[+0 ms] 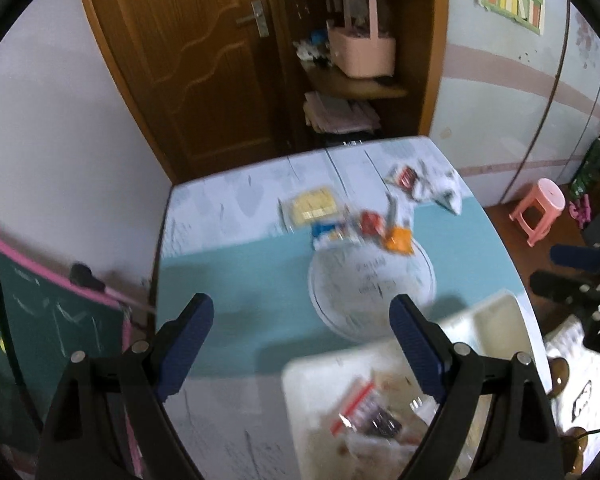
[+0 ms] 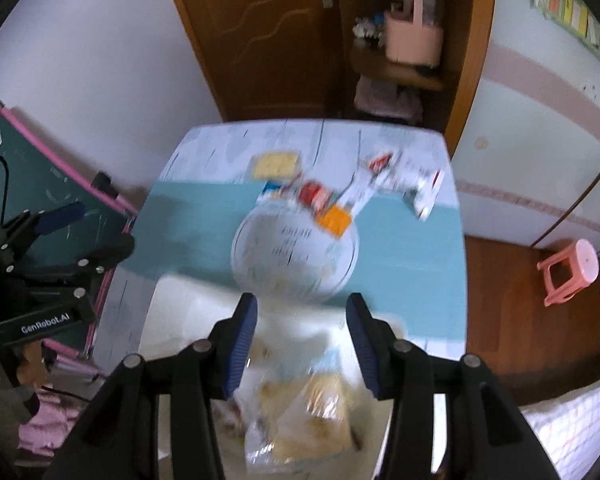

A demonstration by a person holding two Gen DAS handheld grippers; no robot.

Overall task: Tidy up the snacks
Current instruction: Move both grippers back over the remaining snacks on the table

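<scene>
Both views are motion-blurred. A white tray (image 1: 496,312) sits at the table's near edge and holds wrapped snacks (image 1: 368,412); it also shows in the right wrist view (image 2: 188,304) with snack bags (image 2: 312,412) in it. A round white plate (image 1: 372,284) lies beyond it, also seen in the right wrist view (image 2: 292,256). Loose snack packets (image 1: 364,228) lie past the plate, with a yellow pack (image 1: 314,204) further left. My left gripper (image 1: 304,340) is open and empty above the tray's left side. My right gripper (image 2: 302,340) is open and empty above the tray.
The table (image 1: 236,272) has a teal and pale cloth. A white bag (image 1: 440,188) lies at its far right. A wooden door (image 1: 204,60) and shelf with a pink basket (image 1: 360,48) stand behind. A pink stool (image 1: 538,208) is right; a chalkboard (image 1: 52,320) is left.
</scene>
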